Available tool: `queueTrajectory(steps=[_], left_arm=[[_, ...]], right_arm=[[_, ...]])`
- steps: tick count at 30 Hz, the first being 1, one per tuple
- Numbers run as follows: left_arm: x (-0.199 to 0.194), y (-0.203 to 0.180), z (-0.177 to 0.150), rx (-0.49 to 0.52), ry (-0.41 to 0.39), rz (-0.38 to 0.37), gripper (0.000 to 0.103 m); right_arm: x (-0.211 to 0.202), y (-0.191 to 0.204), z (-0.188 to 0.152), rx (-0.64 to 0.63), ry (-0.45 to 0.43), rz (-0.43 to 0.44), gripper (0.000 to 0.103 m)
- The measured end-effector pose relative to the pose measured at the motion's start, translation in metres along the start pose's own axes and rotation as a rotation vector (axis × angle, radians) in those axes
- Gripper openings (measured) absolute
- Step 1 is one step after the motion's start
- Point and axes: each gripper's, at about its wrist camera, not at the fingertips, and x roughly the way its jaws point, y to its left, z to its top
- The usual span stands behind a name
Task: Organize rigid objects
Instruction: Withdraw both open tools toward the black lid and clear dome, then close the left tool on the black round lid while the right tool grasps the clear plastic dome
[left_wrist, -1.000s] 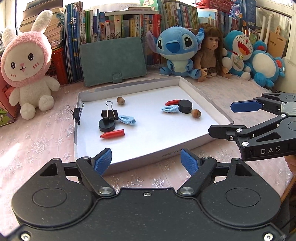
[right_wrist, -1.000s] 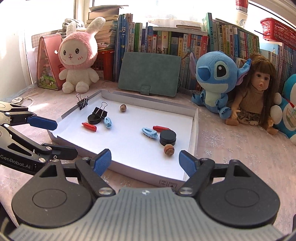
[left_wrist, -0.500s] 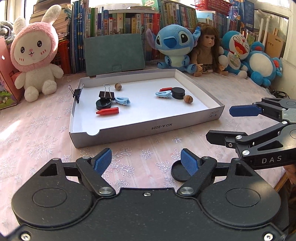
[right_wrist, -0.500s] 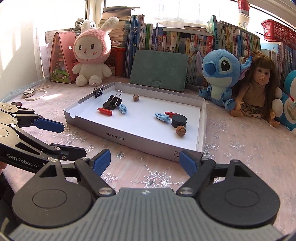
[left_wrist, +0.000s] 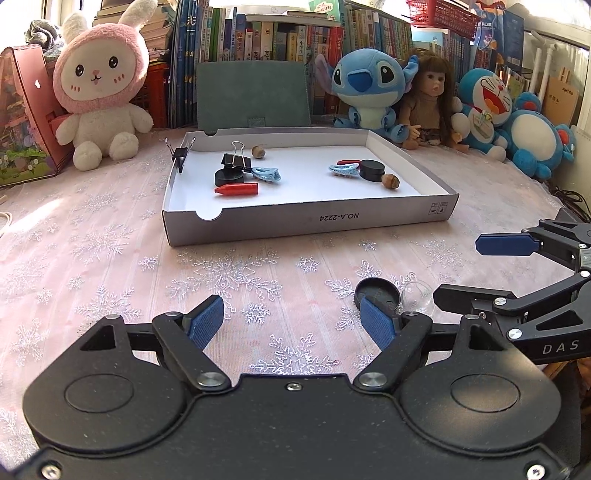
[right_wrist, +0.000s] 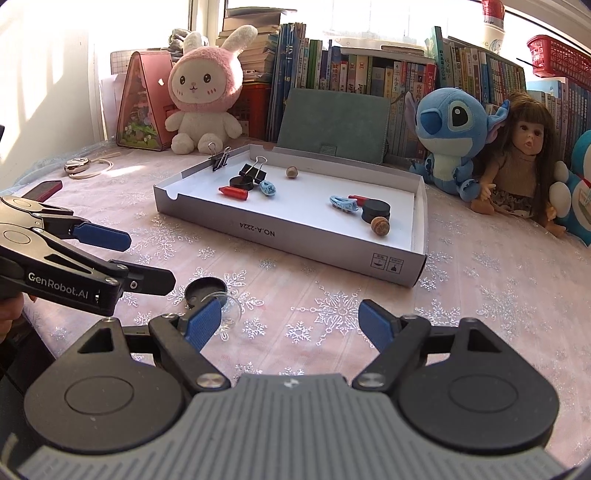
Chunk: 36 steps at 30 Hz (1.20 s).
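from my left wrist cam, my left gripper (left_wrist: 291, 319) is hanging over the tablecloth (left_wrist: 110, 258) with its jaws spread wide and nothing in them. the white tray (left_wrist: 306, 221) sits well ahead, and inside it i can see two little groups: a red crayon-looking piece (left_wrist: 236, 189), a black puck (left_wrist: 229, 178), a binder clip (left_wrist: 236, 159) and a blue hair clip (left_wrist: 266, 173) on the left side, then another blue clip (left_wrist: 343, 170), a black puck (left_wrist: 371, 170) and an acorn-ish nut (left_wrist: 390, 181) on the right. the thing that matters is closer though: a flat black lid (left_wrist: 376, 293) lies on the cloth just past my right-hand fingertip (left_wrist: 376, 325), off to the right of my centreline, with a clear glassy thing (left_wrist: 415, 291) right beside it. my right gripper (left_wrist: 469, 271) pokes in from the right, jaws apart too. from the right wrist cam, my right gripper (right_wrist: 291, 319) is empty and spread, and that same black lid (right_wrist: 206, 288) lies just ahead of my left-hand fingertip (right_wrist: 203, 325), left of centre. it's round, so no long axis to line up with. it sits between both arms; i'd guess either could take it with a small sideways shift, can't really call which is nearer.
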Motion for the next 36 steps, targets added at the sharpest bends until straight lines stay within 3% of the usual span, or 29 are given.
queueTrajectory(steps=[4, 11, 13, 15, 18, 36], left_arm=[[-0.003, -0.002, -0.006, 0.012, -0.008, -0.001, 0.075], [-0.004, -0.008, -0.010, 0.035, -0.009, -0.015, 0.068], [-0.004, -0.010, -0.010, 0.037, -0.012, -0.018, 0.064], [-0.004, -0.010, -0.009, 0.029, -0.014, -0.024, 0.064], [-0.004, -0.010, -0.007, 0.023, -0.018, -0.026, 0.064], [0.009, -0.039, -0.007, 0.072, -0.033, -0.056, 0.060]], right_arm=[[0.000, 0.008, -0.004, -0.026, 0.013, 0.032, 0.088], [0.005, 0.026, -0.006, -0.085, 0.023, 0.058, 0.072], [0.007, 0.030, -0.006, -0.097, 0.021, 0.068, 0.066], [0.007, 0.031, -0.005, -0.105, 0.019, 0.070, 0.046], [0.009, 0.030, -0.005, -0.096, 0.024, 0.070, 0.034], [-0.001, 0.009, -0.009, -0.017, 0.000, -0.034, 0.034]])
